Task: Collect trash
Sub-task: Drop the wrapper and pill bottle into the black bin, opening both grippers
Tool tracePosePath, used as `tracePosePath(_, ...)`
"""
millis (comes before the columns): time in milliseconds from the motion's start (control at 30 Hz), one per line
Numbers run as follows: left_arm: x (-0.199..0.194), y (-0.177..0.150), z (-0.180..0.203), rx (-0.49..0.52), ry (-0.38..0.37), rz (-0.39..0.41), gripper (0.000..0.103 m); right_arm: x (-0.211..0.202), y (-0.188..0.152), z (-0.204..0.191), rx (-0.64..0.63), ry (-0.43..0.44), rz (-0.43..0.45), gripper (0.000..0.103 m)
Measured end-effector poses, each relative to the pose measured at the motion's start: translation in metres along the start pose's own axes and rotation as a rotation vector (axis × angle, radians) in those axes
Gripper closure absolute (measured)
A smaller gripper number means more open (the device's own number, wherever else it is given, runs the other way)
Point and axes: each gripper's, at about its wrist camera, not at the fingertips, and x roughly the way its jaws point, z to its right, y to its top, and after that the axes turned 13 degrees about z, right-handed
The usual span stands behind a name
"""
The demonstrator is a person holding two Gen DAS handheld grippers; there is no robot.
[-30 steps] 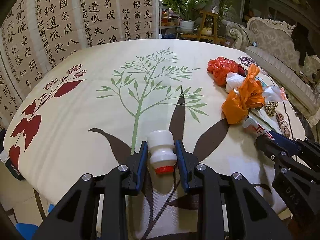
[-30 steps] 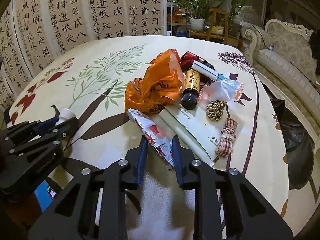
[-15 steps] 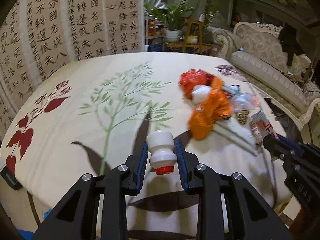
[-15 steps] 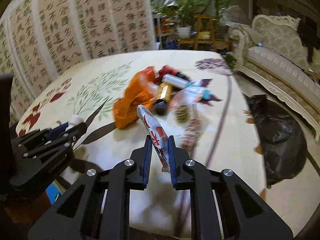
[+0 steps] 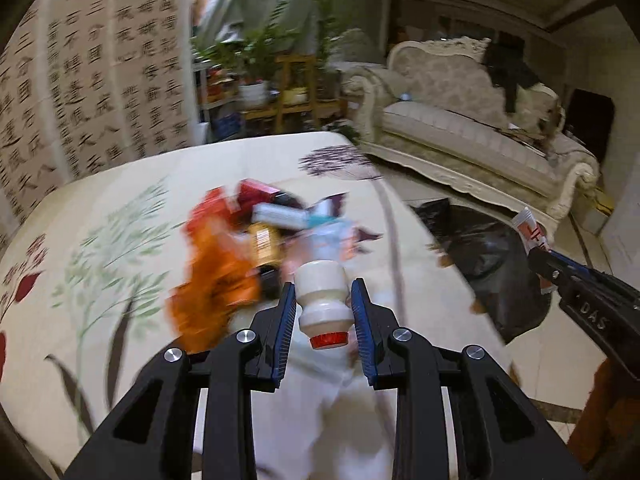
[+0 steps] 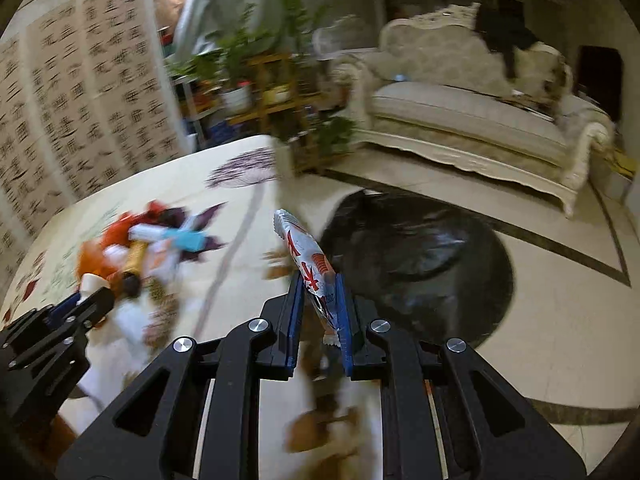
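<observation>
Ahead, from my left wrist view: worktop [image 5: 120,360] under a cream cloth with printed leaves. On it, a blurred heap of trash [image 5: 248,248]: orange bag [image 5: 212,288], brown bottle [image 5: 266,246], a white-and-blue box, red packaging behind. Motion blur hides finer detail.

Off the worktop's right edge, a black bag [image 5: 488,256] lies on the tiled floor. Behind it, a pale carved sofa [image 5: 472,132] with something dark draped over the backrest. Plants [image 5: 260,52] on a wooden stand at the far end; a calligraphy screen [image 5: 80,80] along the left.

Left tool [image 5: 325,308]: fingers part closed, pinching a small white bottle [image 5: 322,300] at its narrow waist, red cap toward the camera. It sits above the worktop, just in front of the heap.

Right tool [image 6: 320,308]: fingers nearly together, clamped on a long printed wrapper [image 6: 306,260], white with red marks. The wrapper sticks forward and up out of the tool, tilted left. It hangs over the near rim of the black bag [image 6: 420,264], beside the worktop's edge. From the left wrist, the same tool [image 5: 538,256] shows at far right, wrapper tip [image 5: 530,230] poking up, past the worktop and near the bag.

The left tool [image 6: 86,302] is visible in the right wrist view at lower left, beside the heap [image 6: 148,248].
</observation>
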Motion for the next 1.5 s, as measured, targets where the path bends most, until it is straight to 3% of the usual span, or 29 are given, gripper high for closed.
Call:
tracePosePath(300, 0.036, 0.01, 0.065, 0.067, -0.088, -0.01, 0.074, 0.034, -0.007, 0.055, 0.061, -0.104, -0.026, 0.087)
tracePosePath(667, 0.089, 0.01, 0.117, 0.157, -0.135, -0.082, 0.074, 0.068, -0.017, 0.099, 0.128, -0.157, -0.073, 0.086)
tracePosePath(800, 0.105, 0.013, 0.129, 0.165, -0.14, -0.11, 0.073, 0.079, -0.018, 0.11, 0.154, -0.175, -0.081, 0.082)
tracePosePath(833, 0.108, 0.014, 0.131, 0.164, -0.142, -0.114, 0.073, 0.082, -0.019, 0.113, 0.164, -0.173, -0.087, 0.075)
tracePosePath(867, 0.11, 0.016, 0.132, 0.165, -0.144, -0.118, 0.071, 0.083, -0.018, 0.114, 0.17, -0.178, -0.087, 0.07)
tracePosePath(967, 0.111, 0.017, 0.132, 0.171, -0.138, -0.111, 0.051, 0.082, -0.018, 0.119, 0.177, -0.194, -0.083, 0.066)
tracePosePath(1200, 0.111, 0.019, 0.134, 0.165, -0.138, -0.1, 0.041, 0.068, -0.012, 0.124, 0.176, -0.222, -0.055, 0.057)
tracePosePath(1500, 0.088, 0.025, 0.119, 0.159, -0.112, -0.058, 0.032, 0.051, -0.006, 0.11, 0.151, -0.222, -0.021, 0.036)
